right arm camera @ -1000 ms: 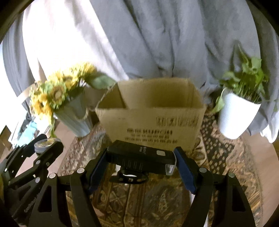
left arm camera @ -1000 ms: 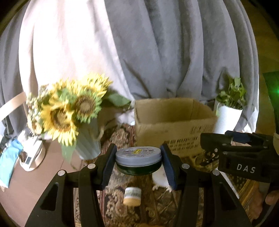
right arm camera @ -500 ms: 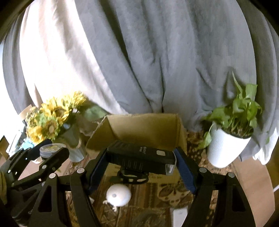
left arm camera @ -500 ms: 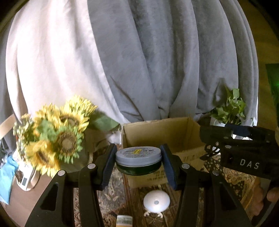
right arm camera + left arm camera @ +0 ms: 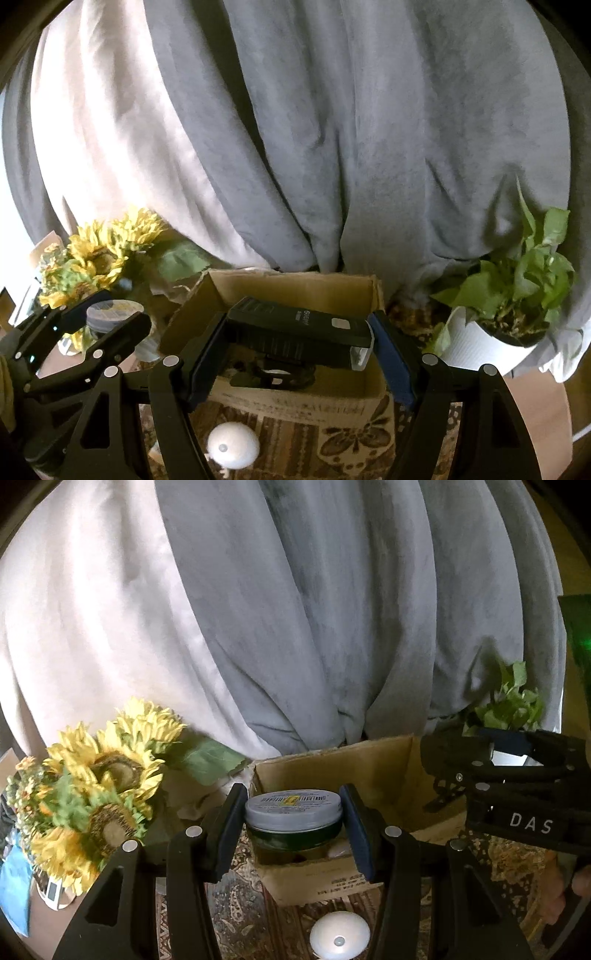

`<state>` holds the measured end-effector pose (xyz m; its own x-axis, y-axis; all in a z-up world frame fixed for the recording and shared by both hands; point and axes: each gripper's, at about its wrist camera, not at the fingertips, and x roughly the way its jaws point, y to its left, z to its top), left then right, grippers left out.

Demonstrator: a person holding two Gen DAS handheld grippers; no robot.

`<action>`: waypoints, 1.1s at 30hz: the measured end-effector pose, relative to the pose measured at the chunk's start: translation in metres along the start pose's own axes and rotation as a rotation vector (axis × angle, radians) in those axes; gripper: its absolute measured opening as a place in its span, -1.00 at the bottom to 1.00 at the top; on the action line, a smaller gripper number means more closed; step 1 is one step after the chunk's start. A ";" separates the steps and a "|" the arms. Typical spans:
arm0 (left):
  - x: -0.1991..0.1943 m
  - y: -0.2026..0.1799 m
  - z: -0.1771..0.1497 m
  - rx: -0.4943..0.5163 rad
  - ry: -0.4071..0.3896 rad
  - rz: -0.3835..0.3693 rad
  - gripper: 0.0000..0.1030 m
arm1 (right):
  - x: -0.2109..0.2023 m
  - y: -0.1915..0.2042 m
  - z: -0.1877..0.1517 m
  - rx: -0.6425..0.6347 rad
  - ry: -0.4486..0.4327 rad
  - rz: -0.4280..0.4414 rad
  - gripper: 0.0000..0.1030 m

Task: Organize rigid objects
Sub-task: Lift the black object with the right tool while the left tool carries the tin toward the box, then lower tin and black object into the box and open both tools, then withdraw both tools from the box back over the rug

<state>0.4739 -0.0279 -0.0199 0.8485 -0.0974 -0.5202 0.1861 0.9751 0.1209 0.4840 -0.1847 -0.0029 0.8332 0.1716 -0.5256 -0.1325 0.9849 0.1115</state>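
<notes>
My left gripper is shut on a round green jar with a grey lid and holds it above the near edge of an open cardboard box. My right gripper is shut on a flat black device with a clip under it, held over the same box. The left gripper with the jar also shows at the left of the right wrist view. The right gripper shows at the right of the left wrist view.
A white round gadget lies on the patterned rug in front of the box. Sunflowers in a vase stand to the left. A white potted plant stands to the right. Grey curtains hang behind.
Both grippers have risen and moved forward with their loads, from in front of the box to over its opening. The small jar on the rug has dropped out of view.
</notes>
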 end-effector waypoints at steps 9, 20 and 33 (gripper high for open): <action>0.047 -0.002 0.003 0.024 0.087 -0.015 -0.01 | 0.038 -0.008 0.006 -0.012 0.059 -0.006 0.47; 0.084 0.002 0.001 -0.003 0.176 -0.036 0.35 | 0.080 -0.024 0.011 0.021 0.146 -0.025 0.60; 0.048 0.010 -0.006 -0.016 0.115 -0.008 0.39 | 0.053 -0.016 0.007 0.007 0.081 -0.078 0.65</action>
<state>0.5132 -0.0214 -0.0484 0.7841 -0.0827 -0.6151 0.1843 0.9774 0.1035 0.5340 -0.1918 -0.0271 0.7946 0.0960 -0.5995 -0.0651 0.9952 0.0732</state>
